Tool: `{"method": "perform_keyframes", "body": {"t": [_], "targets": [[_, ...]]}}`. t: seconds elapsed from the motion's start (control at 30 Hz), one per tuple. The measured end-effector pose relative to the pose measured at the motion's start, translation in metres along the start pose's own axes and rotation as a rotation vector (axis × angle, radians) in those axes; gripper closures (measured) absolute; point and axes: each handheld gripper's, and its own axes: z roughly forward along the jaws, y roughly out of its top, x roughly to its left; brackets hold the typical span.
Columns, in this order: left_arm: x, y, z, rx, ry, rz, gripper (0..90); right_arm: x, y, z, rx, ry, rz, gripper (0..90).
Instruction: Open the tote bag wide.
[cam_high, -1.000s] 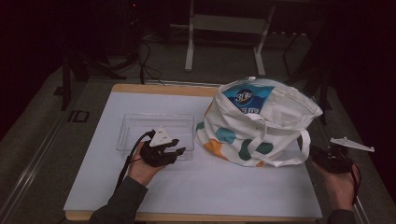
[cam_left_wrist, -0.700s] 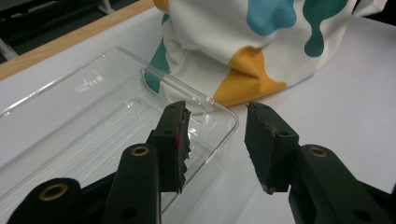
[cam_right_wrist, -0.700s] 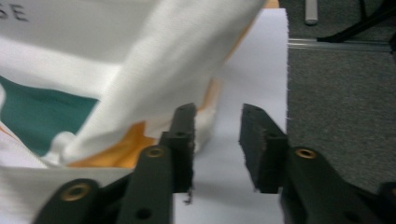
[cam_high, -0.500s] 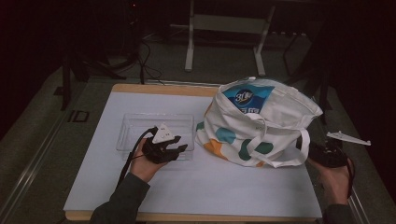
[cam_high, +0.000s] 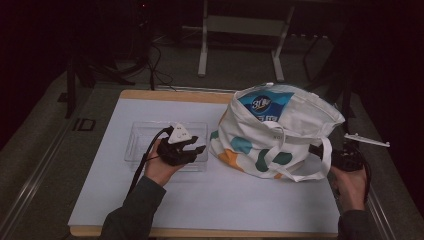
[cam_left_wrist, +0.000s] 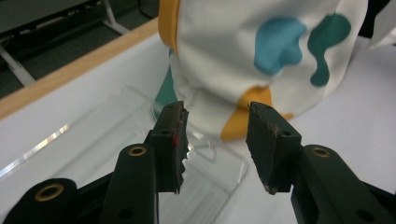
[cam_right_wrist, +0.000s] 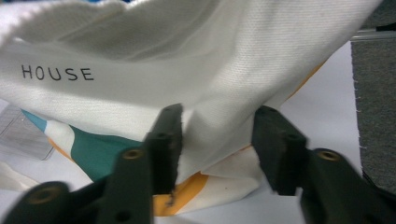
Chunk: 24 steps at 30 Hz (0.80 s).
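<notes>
Nearest the camera in the high view are the person's two forearms coming up from the bottom edge. The left tool (cam_high: 196, 148) hovers over a clear plastic tray (cam_high: 137, 142) on the white surface (cam_high: 240, 200), pointing toward the tote bag (cam_high: 280, 132). From the left gripper view its jaws stand roughly half open with nothing between them, just the tray's corner and the bag's bottom edge showing past the gap, not touching.

The right tool (cam_high: 320, 151) is at the bag's right side, near the handle loop that hangs down there. Its jaws have just been closing a little, but in the right gripper view they're about half open with a fold of the white cloth (cam_right_wrist: 219, 121) sitting in the gap. The pads don't look like they're pinching it, so it's loose in there.

The bag itself sits on the right half of the surface, just beside the tray, white with teal and orange blobs and "HOUSE" printed on it. A blue and white package (cam_high: 265, 102) pokes out of its open top. Farther back is the wooden edge of the surface, then a dark floor with a metal stand (cam_high: 240, 30).
</notes>
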Motion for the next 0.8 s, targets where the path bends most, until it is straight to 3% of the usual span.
{"method": "perform_keyframes", "body": {"t": [0.1,0.3,0.4,0.5,0.67,0.8], "targets": [[0.001,0.011,0.001,-0.009,0.006,0.014,56.5,0.001,0.0,0.0,0.01,-0.008,-0.035,69.0],[0.011,0.037,0.009,-0.014,0.025,0.048,57.1,0.004,-0.002,0.003,0.003,-0.006,-0.045,87.5],[0.015,0.05,0.018,0.006,0.039,0.067,63.3,0.007,-0.002,0.004,0.001,-0.016,-0.065,88.6],[0.019,0.061,0.026,0.0,0.018,0.063,73.3,0.008,-0.002,0.003,0.0,-0.018,-0.066,88.6],[0.017,0.076,0.039,0.014,0.02,0.09,65.8,0.009,-0.001,0.002,0.001,-0.02,-0.068,88.7],[0.019,0.082,0.051,0.018,-0.031,0.08,62.1,0.009,-0.001,0.002,0.0,-0.02,-0.073,88.8]]}}
